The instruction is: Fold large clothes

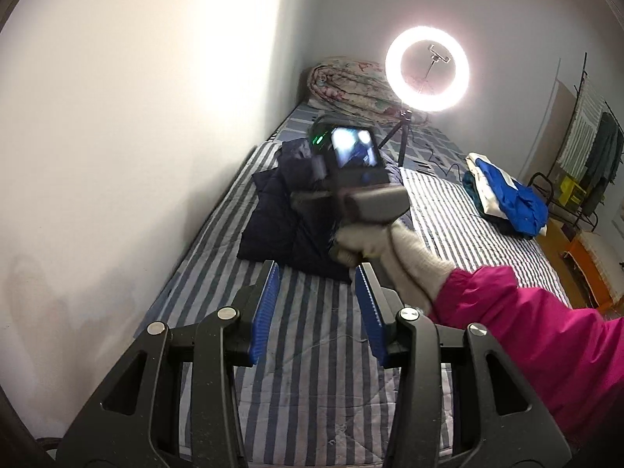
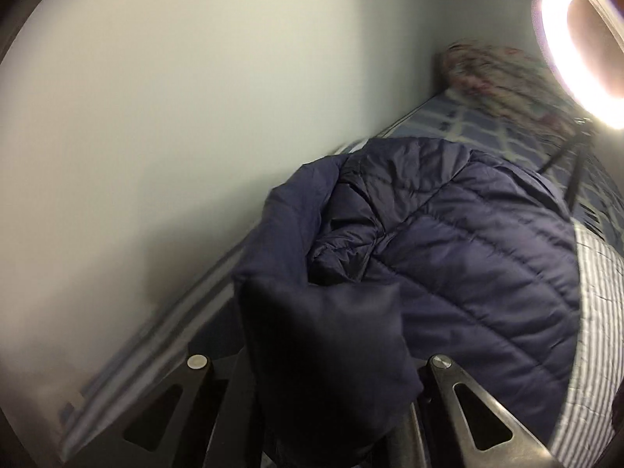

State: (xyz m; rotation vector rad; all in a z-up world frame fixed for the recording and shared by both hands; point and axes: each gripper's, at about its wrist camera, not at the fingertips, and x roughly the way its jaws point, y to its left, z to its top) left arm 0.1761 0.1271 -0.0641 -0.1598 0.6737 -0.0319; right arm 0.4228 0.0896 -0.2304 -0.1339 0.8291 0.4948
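Observation:
A dark navy quilted jacket (image 1: pixel 279 224) lies on the striped bed by the wall. It fills the right wrist view (image 2: pixel 468 257). My left gripper (image 1: pixel 316 308) is open and empty, held above the bed in front of the jacket. My right gripper (image 1: pixel 351 202) shows in the left wrist view from behind, in a white-gloved hand over the jacket. In its own view (image 2: pixel 327 382) its fingertips are hidden under a fold of the jacket (image 2: pixel 323 331) that it is shut on and holds raised.
The striped bed sheet (image 1: pixel 312 370) runs along a white wall (image 1: pixel 136 136) on the left. A lit ring light on a tripod (image 1: pixel 427 68) stands on the bed beside a rolled floral quilt (image 1: pixel 351 85). A blue and white clothes pile (image 1: pixel 507 195) lies at the bed's right edge.

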